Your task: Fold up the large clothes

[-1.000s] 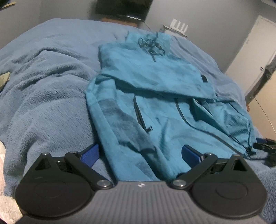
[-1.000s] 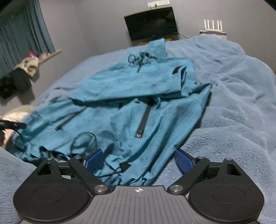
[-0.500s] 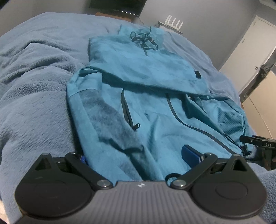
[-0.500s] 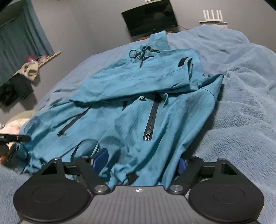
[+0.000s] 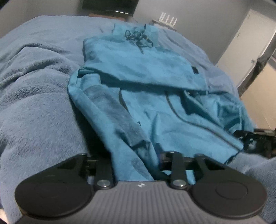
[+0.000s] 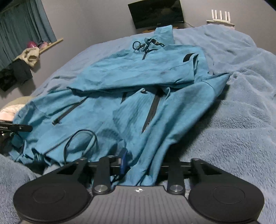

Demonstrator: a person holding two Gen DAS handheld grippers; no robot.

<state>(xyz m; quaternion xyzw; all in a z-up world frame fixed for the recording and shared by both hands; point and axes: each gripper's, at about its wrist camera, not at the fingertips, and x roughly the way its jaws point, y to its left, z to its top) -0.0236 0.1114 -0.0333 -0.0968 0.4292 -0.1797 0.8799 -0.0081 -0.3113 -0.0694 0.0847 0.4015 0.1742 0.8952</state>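
Flanking teal jacket [image 6: 120,106] on blue blanket [image 6: 241,120]: wall television [image 6: 156,13], router [image 6: 220,16].

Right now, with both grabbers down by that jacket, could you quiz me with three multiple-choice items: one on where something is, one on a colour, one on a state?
1. Where does the teal jacket lie?
A. on the blue fleece blanket
B. on a chair
C. on the floor

2. What colour are the jacket's pocket zippers?
A. white
B. black
C. red

3. What is between the closing jaws of the left gripper and of the right gripper?
A. nothing
B. a pillow
C. the jacket's near hem

Answers:
1. A, fleece borders the jacket on both sides.
2. B, they run as dark lines down the front.
3. C, teal cloth bunches between both pairs of fingers.
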